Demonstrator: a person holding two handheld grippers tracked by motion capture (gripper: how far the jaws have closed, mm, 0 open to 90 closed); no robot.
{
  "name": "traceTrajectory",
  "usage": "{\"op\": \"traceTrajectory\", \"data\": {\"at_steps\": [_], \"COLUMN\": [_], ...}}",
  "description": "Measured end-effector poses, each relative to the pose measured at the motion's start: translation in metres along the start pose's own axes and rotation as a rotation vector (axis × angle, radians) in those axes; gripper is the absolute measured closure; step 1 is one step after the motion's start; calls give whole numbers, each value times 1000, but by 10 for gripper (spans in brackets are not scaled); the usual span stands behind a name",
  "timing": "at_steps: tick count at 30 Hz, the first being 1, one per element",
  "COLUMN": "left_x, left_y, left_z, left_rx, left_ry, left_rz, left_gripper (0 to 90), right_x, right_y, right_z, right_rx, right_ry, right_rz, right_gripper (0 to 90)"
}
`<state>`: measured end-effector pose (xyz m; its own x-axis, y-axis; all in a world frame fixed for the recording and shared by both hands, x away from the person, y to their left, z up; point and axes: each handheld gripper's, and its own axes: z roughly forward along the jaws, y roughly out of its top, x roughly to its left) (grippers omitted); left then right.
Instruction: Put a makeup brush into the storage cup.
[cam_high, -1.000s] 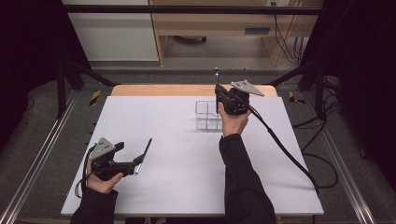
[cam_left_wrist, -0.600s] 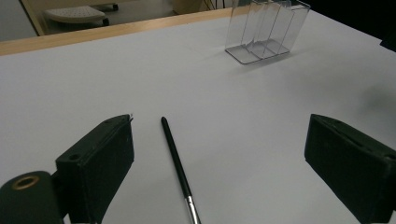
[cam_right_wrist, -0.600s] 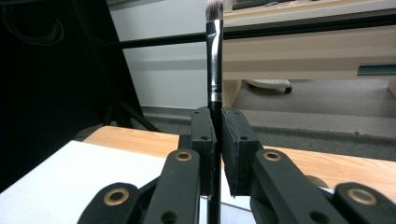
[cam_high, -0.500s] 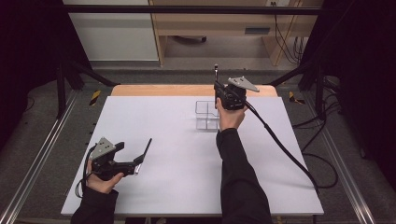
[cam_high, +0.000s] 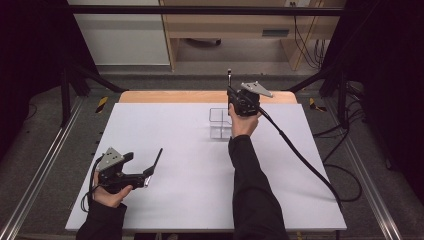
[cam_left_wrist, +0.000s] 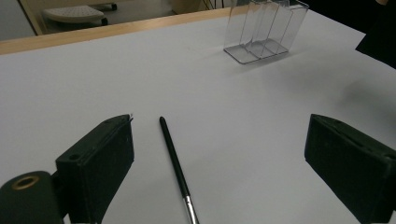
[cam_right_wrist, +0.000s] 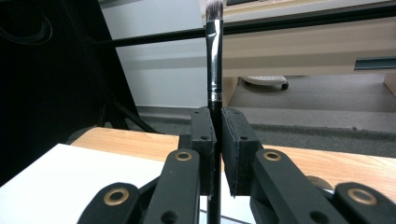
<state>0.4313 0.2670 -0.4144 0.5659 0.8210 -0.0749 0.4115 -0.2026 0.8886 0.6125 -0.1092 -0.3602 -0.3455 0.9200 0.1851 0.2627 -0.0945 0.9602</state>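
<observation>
Your right tool (cam_high: 229, 92) is clamped on a makeup brush (cam_right_wrist: 214, 56), jaws closed tight on the black handle with the bristles pointing up. It is held upright, just above the far edge of the clear holder (cam_high: 220, 123), which stands on the counter (cam_high: 200, 190) toward its far side. The holder has several upright compartments and, in the left gripper view, they look empty (cam_left_wrist: 265, 29).

Your left tool (cam_left_wrist: 224, 163) stands wide open and grips nothing. A second brush (cam_left_wrist: 173, 161) lies flat on the counter between its jaws, untouched by either pad, well nearer to you than the holder and to its left.

Judgement: the step in hand is placing the first brush into the holder. It has been carried to the holder but is not yet in a compartment.

The next move calls for lining the handle end up over one compartment, lowering it straight in, and releasing only once the handle rests inside. Keep the brush vertical; a tilted entry may catch a divider or tip the light holder. The second brush awaits pickup afterwards.
</observation>
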Motion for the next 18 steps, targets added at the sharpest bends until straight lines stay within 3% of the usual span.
{"op": "traceTrajectory", "data": {"at_steps": [18], "left_x": [0], "left_y": [0], "left_z": [0], "left_rx": [-1], "left_ry": [2], "left_rz": [1], "left_gripper": [75], "right_x": [3], "right_y": [-19], "right_z": [14], "right_rx": [55], "right_ry": [-6], "right_rz": [-39], "right_gripper": [842]}}
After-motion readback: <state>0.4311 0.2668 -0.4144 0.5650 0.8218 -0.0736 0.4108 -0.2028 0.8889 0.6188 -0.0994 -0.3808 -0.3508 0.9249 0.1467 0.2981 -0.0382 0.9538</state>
